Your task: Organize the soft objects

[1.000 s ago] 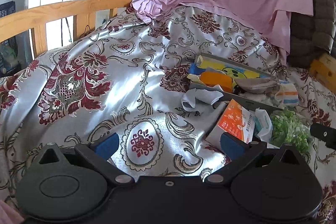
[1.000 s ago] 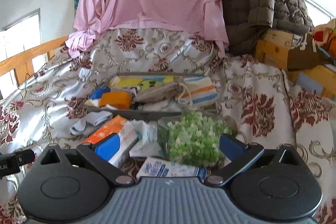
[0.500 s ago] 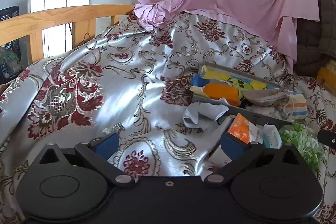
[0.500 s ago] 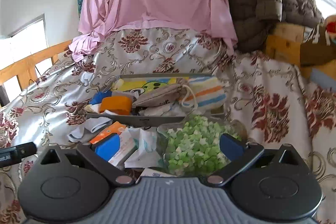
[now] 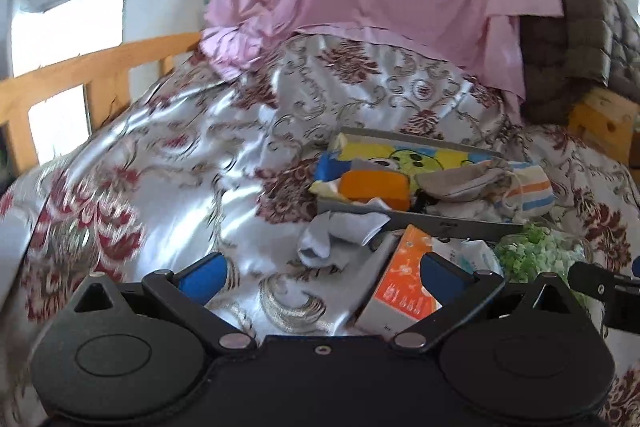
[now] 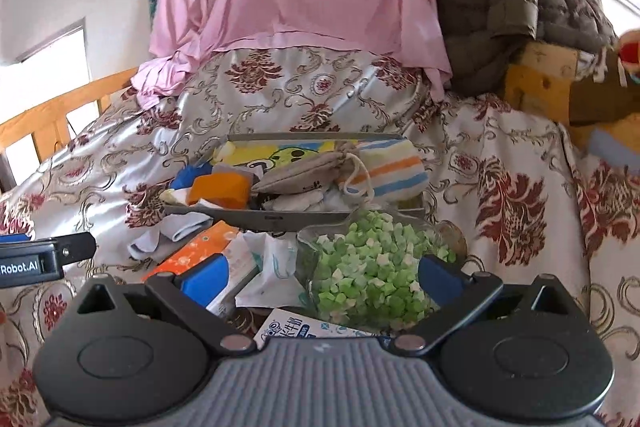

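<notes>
The grey sock (image 5: 340, 233) lies crumpled on the bedspread (image 5: 168, 163), just outside the near rim of the grey tray (image 5: 452, 225) that already holds soft things — its long axis runs roughly left to right. It sits ahead of the left gripper (image 5: 320, 273), between the spread fingers but beyond their tips; both jaws stand wide, holding nothing. The right gripper (image 6: 322, 273), equally wide and empty, faces the bag of green bits (image 6: 368, 267) instead, so the left looks nearer — 1 short forward reach, I judge.

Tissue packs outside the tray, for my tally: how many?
2: the orange tissue pack lies in front of the grey tray, and a white one lies beside it. Others may be hidden.
</notes>
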### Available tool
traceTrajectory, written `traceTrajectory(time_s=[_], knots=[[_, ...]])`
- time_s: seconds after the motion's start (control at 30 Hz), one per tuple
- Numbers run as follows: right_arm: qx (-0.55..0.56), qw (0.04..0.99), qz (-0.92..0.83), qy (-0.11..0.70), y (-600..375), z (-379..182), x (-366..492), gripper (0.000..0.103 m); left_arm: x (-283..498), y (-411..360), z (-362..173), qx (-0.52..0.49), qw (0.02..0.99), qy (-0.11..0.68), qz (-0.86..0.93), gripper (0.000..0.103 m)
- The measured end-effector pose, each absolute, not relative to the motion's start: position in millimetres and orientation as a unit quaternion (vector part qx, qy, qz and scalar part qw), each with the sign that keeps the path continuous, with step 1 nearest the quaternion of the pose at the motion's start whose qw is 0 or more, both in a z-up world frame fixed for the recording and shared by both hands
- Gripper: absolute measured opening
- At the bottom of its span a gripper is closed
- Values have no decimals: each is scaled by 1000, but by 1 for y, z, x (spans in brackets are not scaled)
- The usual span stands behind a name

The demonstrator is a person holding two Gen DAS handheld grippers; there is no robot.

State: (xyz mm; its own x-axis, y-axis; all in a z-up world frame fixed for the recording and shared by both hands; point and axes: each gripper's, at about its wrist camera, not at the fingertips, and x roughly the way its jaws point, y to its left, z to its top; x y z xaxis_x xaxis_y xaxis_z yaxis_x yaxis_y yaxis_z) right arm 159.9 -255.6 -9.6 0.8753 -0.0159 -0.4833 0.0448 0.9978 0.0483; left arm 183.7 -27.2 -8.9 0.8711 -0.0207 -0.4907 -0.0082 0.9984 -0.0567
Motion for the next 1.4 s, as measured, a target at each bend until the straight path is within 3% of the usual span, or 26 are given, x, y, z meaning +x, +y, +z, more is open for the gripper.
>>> traceTrajectory(time_s=[0.47,0.97,1.4], knots=[[20,964,-12,265,-253,-23,177,103,225,-26,-28,13,958,281,-48,102],[-158,949,0,272,-208,-50,226,103,292,-1,-52,-11,959,275,-68,102],[-250,930,20,268,-176,-66,235,97,370,2,-75,-79,932,325,-141,102]])
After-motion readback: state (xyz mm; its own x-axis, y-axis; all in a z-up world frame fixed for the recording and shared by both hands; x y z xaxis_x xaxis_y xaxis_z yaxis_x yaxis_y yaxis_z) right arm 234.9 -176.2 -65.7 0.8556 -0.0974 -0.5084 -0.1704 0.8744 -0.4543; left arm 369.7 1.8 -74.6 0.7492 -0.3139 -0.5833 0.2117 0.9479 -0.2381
